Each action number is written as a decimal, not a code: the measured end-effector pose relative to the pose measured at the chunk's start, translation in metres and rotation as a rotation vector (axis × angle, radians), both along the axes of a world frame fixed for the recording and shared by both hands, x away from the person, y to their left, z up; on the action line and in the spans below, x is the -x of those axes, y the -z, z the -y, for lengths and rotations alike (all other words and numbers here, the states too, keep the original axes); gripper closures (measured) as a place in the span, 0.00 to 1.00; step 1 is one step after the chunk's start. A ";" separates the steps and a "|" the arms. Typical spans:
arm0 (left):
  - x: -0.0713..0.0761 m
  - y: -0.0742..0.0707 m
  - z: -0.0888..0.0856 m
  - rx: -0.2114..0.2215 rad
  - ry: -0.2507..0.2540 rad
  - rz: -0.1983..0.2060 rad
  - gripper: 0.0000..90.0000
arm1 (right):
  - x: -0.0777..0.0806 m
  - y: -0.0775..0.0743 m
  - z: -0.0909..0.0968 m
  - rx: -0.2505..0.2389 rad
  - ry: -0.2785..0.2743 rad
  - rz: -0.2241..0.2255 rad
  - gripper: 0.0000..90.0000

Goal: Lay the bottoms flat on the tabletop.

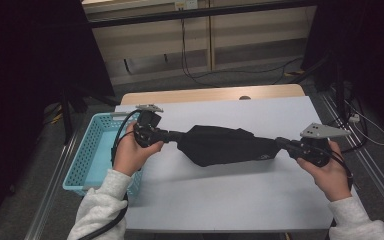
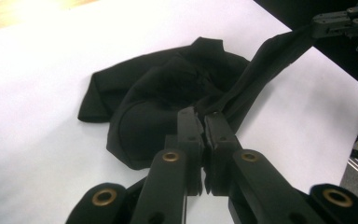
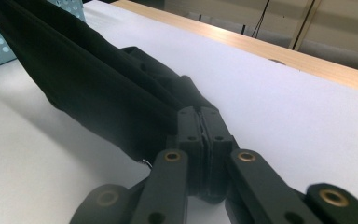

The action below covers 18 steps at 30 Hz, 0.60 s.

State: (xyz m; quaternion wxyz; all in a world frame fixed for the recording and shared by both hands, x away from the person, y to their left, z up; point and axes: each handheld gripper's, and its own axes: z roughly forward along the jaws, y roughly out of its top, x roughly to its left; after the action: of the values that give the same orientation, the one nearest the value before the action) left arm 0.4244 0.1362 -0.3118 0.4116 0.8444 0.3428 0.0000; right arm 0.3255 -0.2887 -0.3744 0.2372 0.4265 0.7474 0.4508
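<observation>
garment [image 1: 225, 145]: matt black cloth | table [image 1: 260, 200]: smooth matt white | basket [image 1: 87, 150]: probably perforated plastic

The left gripper [image 1: 176, 135] and right gripper [image 1: 279, 142] are each pinching an end of a black cloth [image 1: 225, 145], stretching it above the white table [image 1: 220, 195]. A blue basket [image 1: 87, 155] is sitting beside the table's left edge.

A plain black cloth [image 1: 225, 145] lies on a white tabletop [image 1: 230, 195] edged in pale wood; the basket [image 1: 87, 155] is light blue, the sleeves [image 1: 100, 205] grey.
</observation>
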 end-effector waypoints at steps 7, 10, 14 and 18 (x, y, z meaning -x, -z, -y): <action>-0.020 0.002 0.001 -0.005 -0.017 -0.019 0.96 | -0.023 -0.013 0.001 0.026 -0.008 0.003 0.98; -0.032 0.001 0.000 -0.007 -0.019 -0.026 0.96 | -0.035 -0.022 0.002 0.038 -0.014 0.004 0.98; -0.060 -0.003 -0.001 -0.001 -0.055 -0.051 0.96 | -0.063 -0.032 0.000 0.045 -0.031 -0.021 0.98; -0.101 -0.020 0.008 0.013 -0.133 0.013 0.96 | -0.120 -0.048 -0.006 0.046 0.042 -0.035 0.98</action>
State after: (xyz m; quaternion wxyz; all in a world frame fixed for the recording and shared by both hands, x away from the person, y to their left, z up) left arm 0.5253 0.1280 -0.2915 0.4183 0.8171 0.3955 0.0308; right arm 0.4455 -0.2832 -0.3259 0.2435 0.4443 0.7525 0.4207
